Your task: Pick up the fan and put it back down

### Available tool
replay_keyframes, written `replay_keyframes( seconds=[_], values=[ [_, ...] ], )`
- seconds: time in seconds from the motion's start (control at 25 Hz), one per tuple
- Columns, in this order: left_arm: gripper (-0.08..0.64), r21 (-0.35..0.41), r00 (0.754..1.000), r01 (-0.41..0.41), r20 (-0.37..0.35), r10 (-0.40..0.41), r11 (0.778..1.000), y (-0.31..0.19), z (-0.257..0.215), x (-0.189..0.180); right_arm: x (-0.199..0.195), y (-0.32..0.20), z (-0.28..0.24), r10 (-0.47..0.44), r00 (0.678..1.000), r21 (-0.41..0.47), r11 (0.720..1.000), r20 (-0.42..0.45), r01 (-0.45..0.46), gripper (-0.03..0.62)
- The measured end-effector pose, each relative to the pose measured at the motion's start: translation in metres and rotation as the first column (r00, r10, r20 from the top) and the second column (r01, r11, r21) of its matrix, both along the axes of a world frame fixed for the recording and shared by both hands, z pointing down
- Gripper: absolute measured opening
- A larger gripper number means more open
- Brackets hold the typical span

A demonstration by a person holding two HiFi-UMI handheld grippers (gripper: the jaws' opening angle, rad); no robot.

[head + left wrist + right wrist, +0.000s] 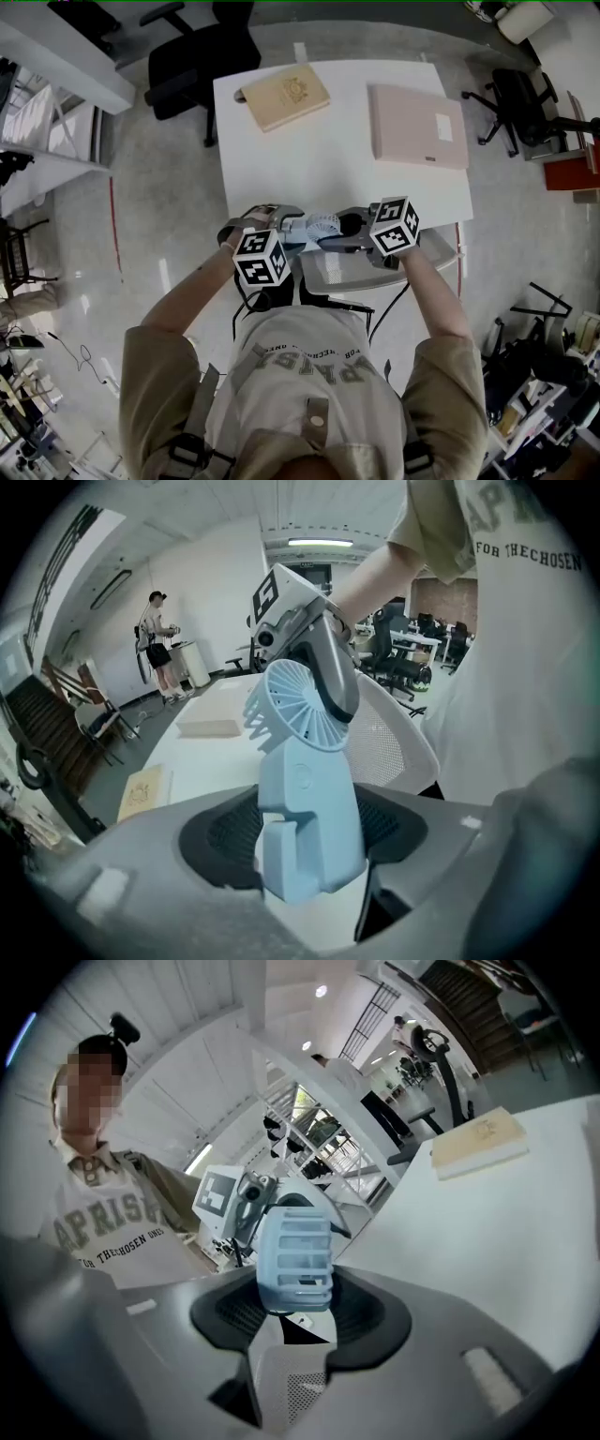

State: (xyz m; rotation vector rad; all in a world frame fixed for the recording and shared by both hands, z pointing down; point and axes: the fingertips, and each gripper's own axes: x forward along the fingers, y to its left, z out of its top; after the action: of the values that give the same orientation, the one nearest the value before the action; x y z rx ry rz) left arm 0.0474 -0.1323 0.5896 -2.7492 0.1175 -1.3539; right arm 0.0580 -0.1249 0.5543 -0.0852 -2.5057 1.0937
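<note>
Clamping the little blue fan by its head, the right gripper holds on, while the left gripper has its fingers apart beside the light-looking, hard, smooth base.

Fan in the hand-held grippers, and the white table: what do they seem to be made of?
The fan looks like moulded plastic, pale blue and smooth with a matte finish: its thin ribbed grille and rounded body show only a soft, even sheen. The table has a flat, plain white top, probably laminate or painted board; its core does not show.
</note>
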Motion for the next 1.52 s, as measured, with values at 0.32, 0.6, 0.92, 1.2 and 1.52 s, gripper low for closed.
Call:
replay_keyframes(
  seconds=[0.32,0.6,0.92,1.2,1.52],
  values=[
    [0.295,0.258,0.990,-0.108,0.112,0.081,0.960,-0.011,0.008,-0.003,0.002,-0.006,0.014,0.119,0.990,-0.239,0.966,0.075,-0.098,0.181],
    [0.294,0.329,0.988,-0.118,0.136,0.076,0.937,-0.013,0.009,-0.009,0.000,-0.005,0.022,0.178,0.978,-0.356,0.925,0.104,-0.131,0.181],
    [0.284,0.312,0.986,-0.126,0.144,0.084,0.942,-0.010,0.015,-0.010,-0.003,-0.005,0.025,0.193,0.976,-0.436,0.891,0.101,-0.131,0.181],
    [0.242,0.278,0.988,-0.113,0.135,0.077,0.954,-0.006,0.018,-0.010,-0.005,-0.003,0.021,0.208,0.973,-0.478,0.868,0.101,-0.136,0.181],
    [0.227,0.221,0.988,-0.101,0.135,0.072,0.970,-0.007,0.023,-0.011,-0.009,0.002,0.024,0.222,0.966,-0.519,0.846,0.135,-0.122,0.185]
  ],
)
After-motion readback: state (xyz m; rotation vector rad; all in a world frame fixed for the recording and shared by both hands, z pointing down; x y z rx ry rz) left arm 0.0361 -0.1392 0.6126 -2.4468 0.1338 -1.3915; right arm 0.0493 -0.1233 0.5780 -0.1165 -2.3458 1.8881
